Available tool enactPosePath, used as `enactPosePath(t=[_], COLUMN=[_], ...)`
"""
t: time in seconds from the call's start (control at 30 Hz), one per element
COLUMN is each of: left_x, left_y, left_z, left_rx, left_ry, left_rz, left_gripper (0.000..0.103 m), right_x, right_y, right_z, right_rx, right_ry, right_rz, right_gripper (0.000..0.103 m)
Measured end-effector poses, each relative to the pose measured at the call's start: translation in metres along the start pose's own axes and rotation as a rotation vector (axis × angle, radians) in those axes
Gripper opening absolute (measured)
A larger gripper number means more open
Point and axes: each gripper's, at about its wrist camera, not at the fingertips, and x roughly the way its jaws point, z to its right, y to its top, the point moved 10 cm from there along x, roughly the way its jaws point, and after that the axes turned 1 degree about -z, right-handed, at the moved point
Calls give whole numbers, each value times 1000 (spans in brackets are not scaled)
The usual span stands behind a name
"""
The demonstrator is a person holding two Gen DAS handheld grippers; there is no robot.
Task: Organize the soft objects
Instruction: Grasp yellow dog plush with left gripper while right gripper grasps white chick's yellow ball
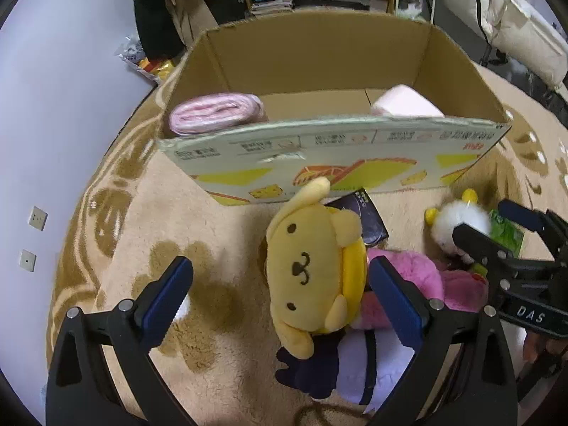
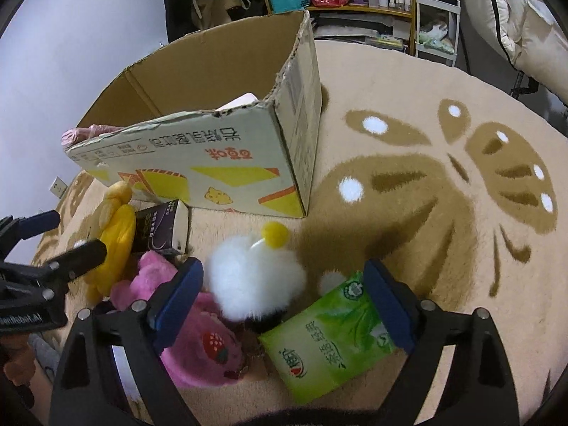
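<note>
Left wrist view shows the left gripper [image 1: 280, 287] spread wide around a yellow plush dog [image 1: 312, 266] at lower centre, below the open cardboard box [image 1: 319, 60] holding a rolled pink towel [image 1: 216, 112]. Right wrist view has the right gripper [image 2: 284, 301] wide too, its fingers flanking a fluffy white plush toy [image 2: 255, 277] and a green tissue pack [image 2: 333, 340] at bottom centre on the beige patterned rug [image 2: 443, 213].

A lived-in home room: plush beige patterned carpet [image 2: 408, 184] underfoot, a cluttered wooden shelf [image 2: 358, 7] of bottles and bags at the back, white bedding [image 1: 525, 32] piled right, wall sockets [image 1: 37, 217] left.
</note>
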Motion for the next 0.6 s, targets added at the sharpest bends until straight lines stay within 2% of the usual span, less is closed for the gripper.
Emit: enactPosePath(t=[0.13,0.4,0.6], left_x=[8,27,37], left_y=[0,0,-3], left_z=[4,4,2], left_rx=[22,42,29], left_ry=[11,53,54], left_rz=[-20,-55,-86], left_gripper=[99,99,98], right_x=[11,26,31], right_y=[1,0,1], right_z=[2,4,8], right_rx=[-1,13,-4], right_ry=[0,12,1], right_rz=[-18,-54,-56], right_gripper=[91,88,71])
